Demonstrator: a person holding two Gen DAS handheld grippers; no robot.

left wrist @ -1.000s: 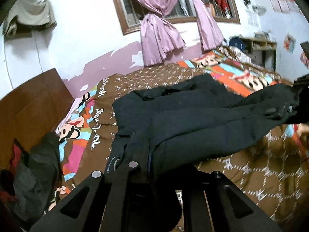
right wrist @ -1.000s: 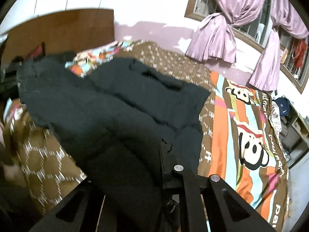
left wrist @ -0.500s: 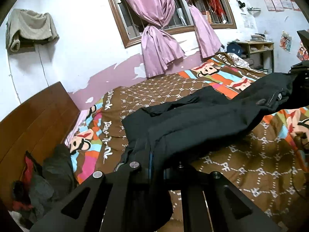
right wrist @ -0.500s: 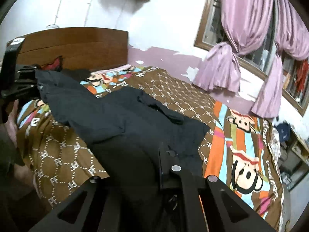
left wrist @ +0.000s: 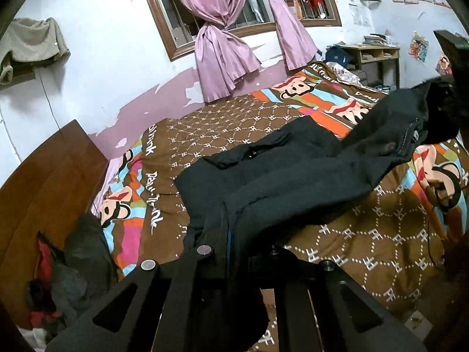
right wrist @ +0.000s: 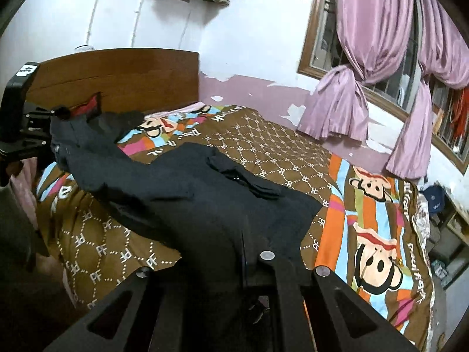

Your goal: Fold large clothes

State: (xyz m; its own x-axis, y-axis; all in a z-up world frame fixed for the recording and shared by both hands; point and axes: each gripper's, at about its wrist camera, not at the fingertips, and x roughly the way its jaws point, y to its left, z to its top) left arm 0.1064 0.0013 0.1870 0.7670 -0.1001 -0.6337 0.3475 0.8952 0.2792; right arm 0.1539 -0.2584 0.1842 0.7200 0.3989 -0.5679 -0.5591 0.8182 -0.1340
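A dark garment (left wrist: 293,182) is held stretched above a patterned bed (left wrist: 366,243). One end is clamped in the left gripper (left wrist: 231,252), the other in the right gripper (right wrist: 249,261). Its far half is spread on the bed.
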